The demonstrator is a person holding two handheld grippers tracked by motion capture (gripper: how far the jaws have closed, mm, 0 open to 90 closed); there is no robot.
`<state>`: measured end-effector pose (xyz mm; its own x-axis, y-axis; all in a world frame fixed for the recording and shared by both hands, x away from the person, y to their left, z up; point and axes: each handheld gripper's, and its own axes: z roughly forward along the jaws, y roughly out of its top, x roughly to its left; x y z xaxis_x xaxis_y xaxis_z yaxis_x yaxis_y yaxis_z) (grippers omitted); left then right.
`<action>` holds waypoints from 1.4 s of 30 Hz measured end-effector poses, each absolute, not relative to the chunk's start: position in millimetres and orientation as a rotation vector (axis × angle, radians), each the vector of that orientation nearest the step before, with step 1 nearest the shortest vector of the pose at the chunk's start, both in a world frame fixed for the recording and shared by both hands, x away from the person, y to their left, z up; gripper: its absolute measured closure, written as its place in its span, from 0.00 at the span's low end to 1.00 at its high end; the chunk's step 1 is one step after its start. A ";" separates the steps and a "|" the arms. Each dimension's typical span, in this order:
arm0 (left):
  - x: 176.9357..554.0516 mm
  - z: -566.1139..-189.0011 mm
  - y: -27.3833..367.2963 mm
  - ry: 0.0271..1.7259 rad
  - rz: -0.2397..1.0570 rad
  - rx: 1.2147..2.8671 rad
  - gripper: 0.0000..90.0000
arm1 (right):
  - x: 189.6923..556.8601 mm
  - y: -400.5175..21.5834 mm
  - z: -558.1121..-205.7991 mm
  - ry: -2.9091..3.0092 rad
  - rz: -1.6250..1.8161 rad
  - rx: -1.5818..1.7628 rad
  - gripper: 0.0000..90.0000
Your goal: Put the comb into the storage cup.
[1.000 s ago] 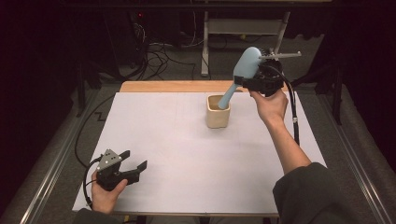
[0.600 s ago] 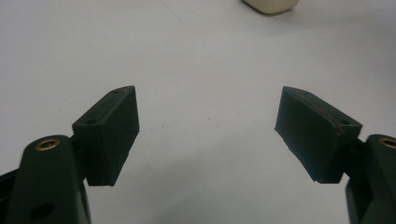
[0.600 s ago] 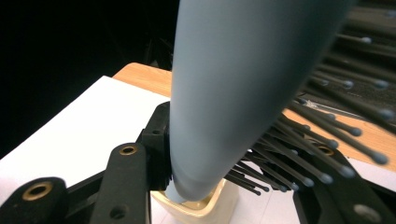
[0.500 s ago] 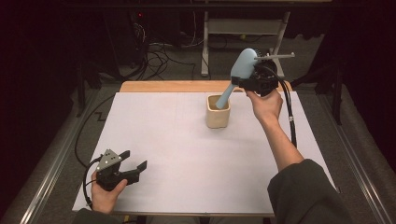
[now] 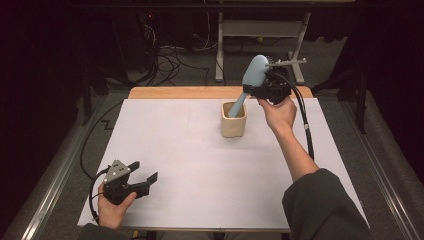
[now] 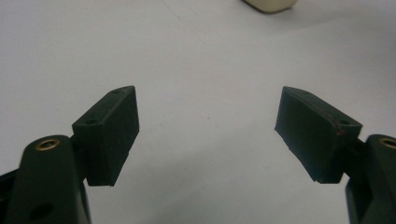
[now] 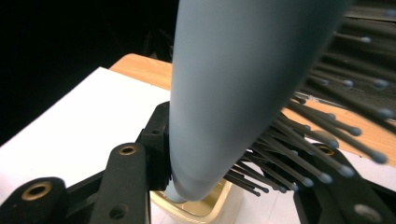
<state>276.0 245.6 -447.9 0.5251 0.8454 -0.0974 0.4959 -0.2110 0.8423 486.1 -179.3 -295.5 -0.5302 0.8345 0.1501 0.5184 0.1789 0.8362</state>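
My right claw (image 5: 261,92), matt black plastic, carries a smooth pale-blue plastic hairbrush (image 5: 251,80) with dark bristles; glossy cream cup (image 5: 233,120); counter (image 5: 200,165) matt white, bare wood at 12 o'clock.

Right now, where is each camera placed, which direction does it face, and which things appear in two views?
High view: above the person's side, looking forward and down on the white table; both forearms, left gripper, right gripper clamping a blue hairbrush over the beige cup.
Left gripper view: on the left gripper, facing the table; open jaws.
Right gripper view: on the right gripper, looking down along the hairbrush to the cup.
Shared: the cup appears in all three.
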 end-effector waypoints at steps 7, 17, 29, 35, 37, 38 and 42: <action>275.9 -447.8 245.8 1.105 0.490 1.867 0.25 | 488.2 -172.9 -300.8 2.142 1.261 1.275 0.60; 275.4 -447.4 246.2 1.105 0.493 1.863 0.25 | 489.3 -169.4 -305.1 2.161 1.237 1.265 0.60; 275.2 -447.3 246.1 1.106 0.491 1.863 0.25 | 492.5 -162.1 -316.9 2.195 1.214 1.266 0.60; 274.8 -447.2 246.4 1.105 0.490 1.860 0.25 | 493.9 -155.7 -322.5 2.211 1.190 1.263 0.60; 274.7 -447.2 246.5 1.104 0.489 1.860 0.25 | 494.1 -154.2 -324.0 2.216 1.185 1.263 0.60; 274.7 -447.1 246.3 1.104 0.488 1.859 0.25 | 494.5 -153.6 -324.6 2.215 1.181 1.261 0.60; 274.4 -446.8 246.4 1.102 0.489 1.860 0.25 | 495.3 -151.9 -326.7 2.221 1.172 1.266 0.60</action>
